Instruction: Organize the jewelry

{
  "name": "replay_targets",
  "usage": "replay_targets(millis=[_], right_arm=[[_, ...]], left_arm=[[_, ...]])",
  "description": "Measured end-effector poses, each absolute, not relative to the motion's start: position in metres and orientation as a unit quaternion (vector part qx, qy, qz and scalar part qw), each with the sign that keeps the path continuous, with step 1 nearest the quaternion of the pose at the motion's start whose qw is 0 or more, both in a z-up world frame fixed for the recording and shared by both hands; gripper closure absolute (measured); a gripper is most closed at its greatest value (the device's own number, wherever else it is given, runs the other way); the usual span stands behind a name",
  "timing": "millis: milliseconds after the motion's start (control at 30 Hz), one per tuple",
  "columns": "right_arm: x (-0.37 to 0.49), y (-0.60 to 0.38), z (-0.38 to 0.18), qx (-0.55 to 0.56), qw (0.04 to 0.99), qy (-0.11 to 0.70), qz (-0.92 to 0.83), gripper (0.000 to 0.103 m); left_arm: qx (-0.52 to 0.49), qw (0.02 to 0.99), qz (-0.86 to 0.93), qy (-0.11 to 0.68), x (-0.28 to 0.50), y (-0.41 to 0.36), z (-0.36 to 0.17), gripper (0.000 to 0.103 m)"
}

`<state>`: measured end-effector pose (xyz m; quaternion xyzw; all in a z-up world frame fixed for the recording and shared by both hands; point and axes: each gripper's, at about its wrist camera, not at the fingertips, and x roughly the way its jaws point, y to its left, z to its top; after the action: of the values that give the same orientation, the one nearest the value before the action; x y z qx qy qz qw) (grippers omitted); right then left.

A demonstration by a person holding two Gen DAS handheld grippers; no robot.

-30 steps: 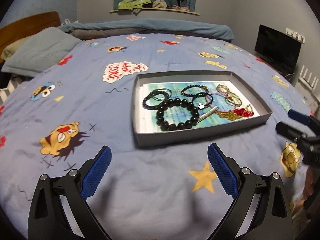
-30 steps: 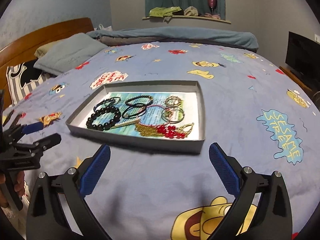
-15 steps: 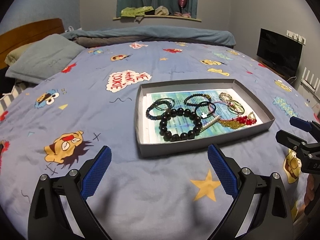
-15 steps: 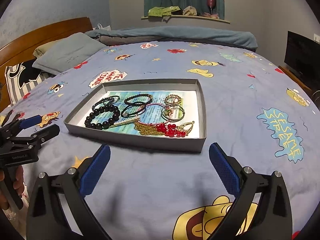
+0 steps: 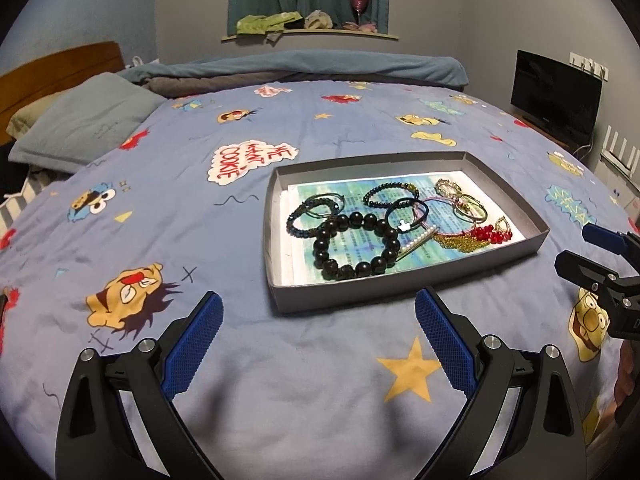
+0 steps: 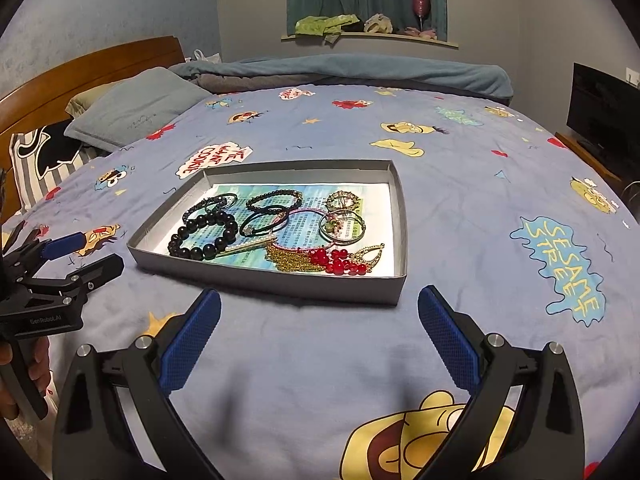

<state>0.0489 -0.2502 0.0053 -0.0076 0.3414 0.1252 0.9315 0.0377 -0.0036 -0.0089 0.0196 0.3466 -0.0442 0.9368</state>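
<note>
Bed soft; both claws wide, empty. Risk: tray tips, bracelets tangled w/ chain, snag.

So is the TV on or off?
Off, it seems: the TV screen is all black in both views, with no picture showing.

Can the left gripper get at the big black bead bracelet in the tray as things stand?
Probably yes. The left gripper has open jaws, the black bracelet lies near the tray front wall, uncovered except a pearl bar across one edge.
</note>
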Motion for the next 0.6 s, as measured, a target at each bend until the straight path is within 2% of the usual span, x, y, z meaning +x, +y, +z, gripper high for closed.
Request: replay_targets(millis=[600], right_arm=[[0.0479,-0.2486,0.0056,-0.010,0.933,0.338,0.123,0.005]], left_arm=[[0.020,0.937,-0.048,0.346,0.0366,-0.0067,-0.0094,0.007]])
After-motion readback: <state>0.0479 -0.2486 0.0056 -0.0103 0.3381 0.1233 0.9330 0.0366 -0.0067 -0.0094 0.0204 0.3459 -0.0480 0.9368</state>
